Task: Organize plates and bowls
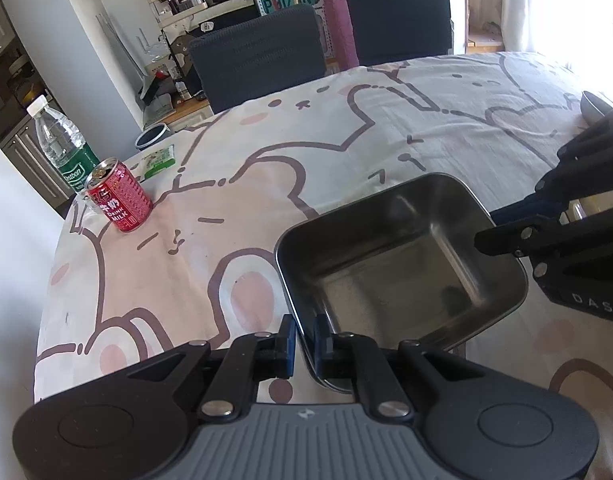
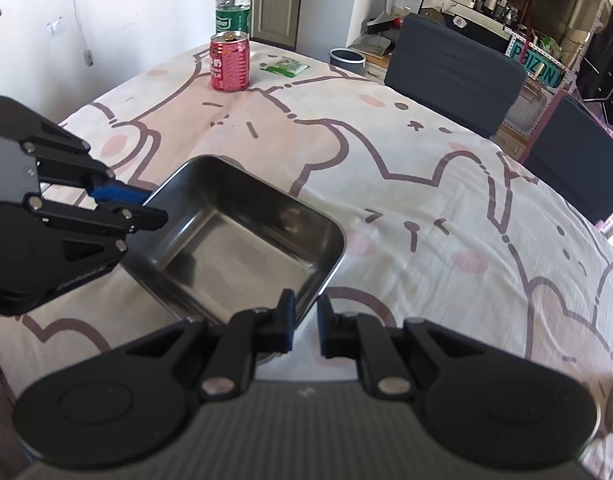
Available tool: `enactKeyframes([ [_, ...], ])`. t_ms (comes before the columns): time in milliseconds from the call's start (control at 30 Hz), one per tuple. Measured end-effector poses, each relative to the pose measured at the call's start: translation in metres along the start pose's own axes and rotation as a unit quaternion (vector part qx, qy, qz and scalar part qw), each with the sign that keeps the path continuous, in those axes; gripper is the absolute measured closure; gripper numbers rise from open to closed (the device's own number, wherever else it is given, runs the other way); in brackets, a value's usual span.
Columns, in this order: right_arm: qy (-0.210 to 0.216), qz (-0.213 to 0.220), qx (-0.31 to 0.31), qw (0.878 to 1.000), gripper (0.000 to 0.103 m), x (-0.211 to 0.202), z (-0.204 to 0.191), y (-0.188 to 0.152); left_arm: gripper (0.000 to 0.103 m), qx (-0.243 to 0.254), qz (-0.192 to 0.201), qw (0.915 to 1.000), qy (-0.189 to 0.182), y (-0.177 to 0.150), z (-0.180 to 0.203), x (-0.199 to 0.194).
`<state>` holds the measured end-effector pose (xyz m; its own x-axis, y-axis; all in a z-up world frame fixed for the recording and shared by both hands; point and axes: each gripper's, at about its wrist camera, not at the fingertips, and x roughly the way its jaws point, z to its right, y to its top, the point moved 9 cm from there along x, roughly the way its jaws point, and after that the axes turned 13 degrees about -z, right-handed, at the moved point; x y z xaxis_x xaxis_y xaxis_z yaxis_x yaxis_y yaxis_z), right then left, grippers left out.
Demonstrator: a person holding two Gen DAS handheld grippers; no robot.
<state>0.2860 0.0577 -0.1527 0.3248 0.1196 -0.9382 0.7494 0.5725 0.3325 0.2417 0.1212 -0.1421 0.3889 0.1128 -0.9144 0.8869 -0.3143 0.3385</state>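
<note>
You have the square steel tray [image 1: 398, 256] pinched from two sides: your left gripper [image 1: 305, 336] is nearly closed on the wall of its near corner, one pad inside and one outside, and your right gripper [image 2: 306, 316] straddles the opposite corner the same way, though there a sliver of gap shows beside the wall, so I judge that grip the looser of the two. The tray sits just ahead of both sets of fingers, on or barely above the cat-print tablecloth [image 1: 266, 152]; I cannot tell which. Expect it to be light, rigid and hard, not fragile, but polished and slick, so the thin upright wall can slide between the pads if you tilt it; hold on the rim at the corners as you do now, and keep both hands level with each other so it does not twist. The cloth is soft and wrinkled and may drag if the tray's base scrapes it. Well ahead and to the left of your left gripper stand an opened red drink can [image 1: 119, 197], a clear water bottle [image 1: 62, 146] just behind it and a small green packet [image 1: 159, 160]; the can would tip easily. At the far right of the left view another dish edge [image 1: 594, 106] peeks out beyond your right gripper. Two dark chairs [image 1: 258, 68] line the far side of the table.
</note>
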Motion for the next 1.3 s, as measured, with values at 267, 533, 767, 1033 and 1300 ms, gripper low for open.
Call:
enactKeyframes([
  [267, 0.002, -0.007, -0.010, 1.000, 0.088, 0.003, -0.002, -0.001, 0.092, -0.001, -0.012, 0.9999, -0.006, -0.003, -0.002, 0.007],
  [533, 0.005, -0.019, -0.010, 1.000, 0.088, 0.009, -0.003, 0.000, 0.089, 0.008, -0.024, 0.9997, 0.003, -0.003, -0.002, 0.017],
  [767, -0.002, -0.032, -0.010, 0.999, 0.089, 0.019, -0.002, -0.001, 0.088, 0.013, -0.037, 0.9991, 0.016, -0.004, -0.004, 0.026],
  [1033, 0.001, -0.058, 0.045, 0.997, 0.089, 0.029, 0.026, -0.006, 0.088, 0.007, -0.050, 0.9987, 0.009, -0.008, -0.009, 0.033],
  [1300, 0.088, -0.042, 0.106, 0.990, 0.083, 0.022, 0.024, -0.003, 0.088, -0.004, -0.053, 0.9986, -0.003, -0.007, -0.011, 0.034],
])
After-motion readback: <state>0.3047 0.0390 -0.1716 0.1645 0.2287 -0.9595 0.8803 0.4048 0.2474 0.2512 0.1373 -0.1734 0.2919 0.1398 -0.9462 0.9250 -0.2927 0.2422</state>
